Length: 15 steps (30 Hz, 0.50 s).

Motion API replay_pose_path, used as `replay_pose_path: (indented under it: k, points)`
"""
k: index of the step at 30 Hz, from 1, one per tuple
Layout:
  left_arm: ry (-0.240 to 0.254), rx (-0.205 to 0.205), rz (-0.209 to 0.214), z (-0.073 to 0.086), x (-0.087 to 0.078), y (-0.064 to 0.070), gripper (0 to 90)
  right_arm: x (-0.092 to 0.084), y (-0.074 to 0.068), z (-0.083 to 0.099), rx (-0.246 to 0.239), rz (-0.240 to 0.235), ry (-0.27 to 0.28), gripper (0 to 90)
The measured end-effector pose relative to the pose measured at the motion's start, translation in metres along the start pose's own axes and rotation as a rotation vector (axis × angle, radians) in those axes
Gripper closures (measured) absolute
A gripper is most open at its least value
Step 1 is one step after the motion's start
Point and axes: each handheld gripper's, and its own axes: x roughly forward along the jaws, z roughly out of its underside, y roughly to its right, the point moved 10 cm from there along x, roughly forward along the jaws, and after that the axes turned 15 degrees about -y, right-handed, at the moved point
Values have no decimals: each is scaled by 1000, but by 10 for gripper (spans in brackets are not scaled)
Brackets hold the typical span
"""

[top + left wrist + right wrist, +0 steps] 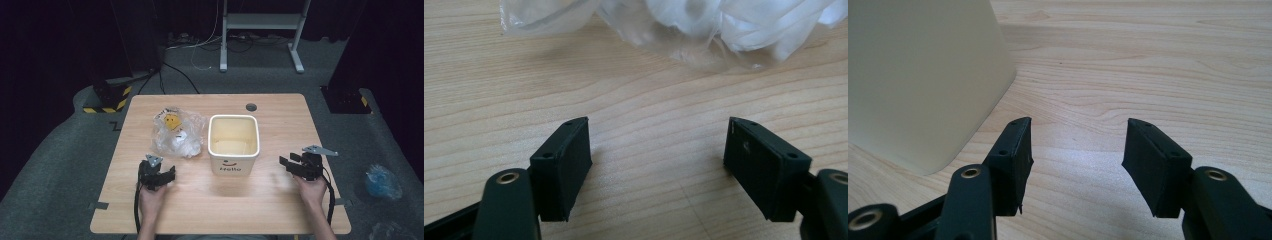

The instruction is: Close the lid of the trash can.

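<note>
On my left I have bare wood between the table (pixel 125 200) edge and my left gripper (pixel 159 176), which sits near the front. Its jaws stand wide with nothing between them; in the left gripper view only wood grain lies in the gap, and the clear plastic bag (pixel 684 25) lies ahead of the tips, apart from them. Next comes the cream bin (pixel 233 145), upright at the table's middle, with the bag just beside its left wall. My right gripper (pixel 295 167) rests on open wood near the right edge, jaws parted and empty. In the right gripper view the bin's wall (pixel 918 80) stands just left of the left jaw, not touching.
</note>
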Motion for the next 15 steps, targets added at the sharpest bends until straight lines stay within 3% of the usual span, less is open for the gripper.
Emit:
replay_pose_path:
  k: [15]
  points:
    - [-1, -1, 0, 0, 0, 0, 269, 14, 6, 2, 9, 20, -29, 452]
